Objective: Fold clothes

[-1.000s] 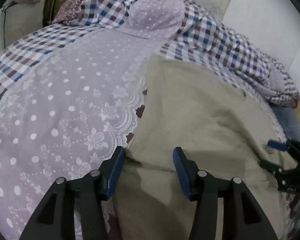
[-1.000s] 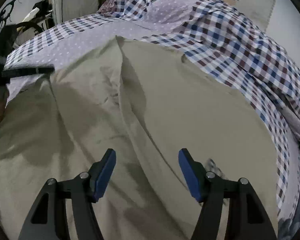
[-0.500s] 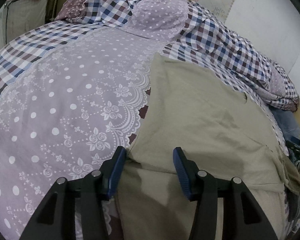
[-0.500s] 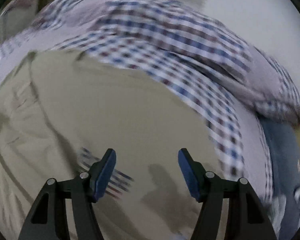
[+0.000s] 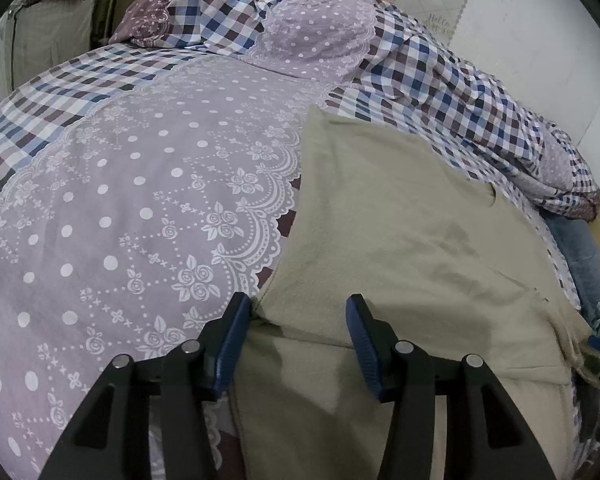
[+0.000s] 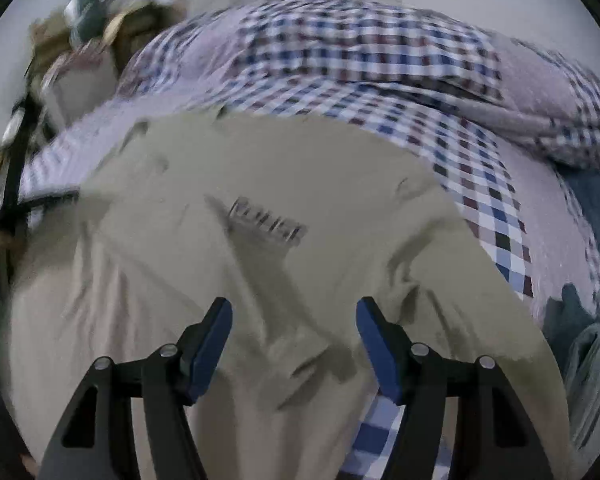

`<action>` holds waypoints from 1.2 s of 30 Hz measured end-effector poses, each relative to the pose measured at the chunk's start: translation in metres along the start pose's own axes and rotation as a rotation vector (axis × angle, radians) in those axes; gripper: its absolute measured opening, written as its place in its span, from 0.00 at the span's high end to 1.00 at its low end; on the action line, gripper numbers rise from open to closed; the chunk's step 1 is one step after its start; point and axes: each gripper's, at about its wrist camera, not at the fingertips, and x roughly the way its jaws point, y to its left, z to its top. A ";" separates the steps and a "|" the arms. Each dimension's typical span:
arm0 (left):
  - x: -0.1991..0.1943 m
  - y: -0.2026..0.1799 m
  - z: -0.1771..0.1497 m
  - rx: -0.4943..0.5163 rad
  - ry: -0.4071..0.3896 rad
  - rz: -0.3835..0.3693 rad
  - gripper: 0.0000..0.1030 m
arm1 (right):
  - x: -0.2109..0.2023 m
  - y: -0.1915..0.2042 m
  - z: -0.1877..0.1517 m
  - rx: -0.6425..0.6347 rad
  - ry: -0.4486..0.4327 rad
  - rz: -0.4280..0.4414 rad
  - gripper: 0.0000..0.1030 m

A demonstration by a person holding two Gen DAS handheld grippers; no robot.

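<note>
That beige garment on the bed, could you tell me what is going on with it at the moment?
A person is folding a beige garment laid out on a bed cover, one hand-held gripper in each hand. The left hand-held gripper is open over the garment's left edge, gripping nothing. The right hand-held gripper is open too, above wrinkled cloth near the printed lettering; its view is blurred. One side already looks folded over, and neither gripper holds cloth.

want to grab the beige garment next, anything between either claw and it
Nothing visible. The beige garment lies bare on the bedspread, directly under both open claws: the left claw over its left edge, the right claw over its wrinkled middle.
</note>
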 end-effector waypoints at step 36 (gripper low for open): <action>-0.052 0.015 -0.030 0.071 0.018 0.020 0.39 | -0.071 -0.004 -0.088 0.282 -0.024 -0.282 0.34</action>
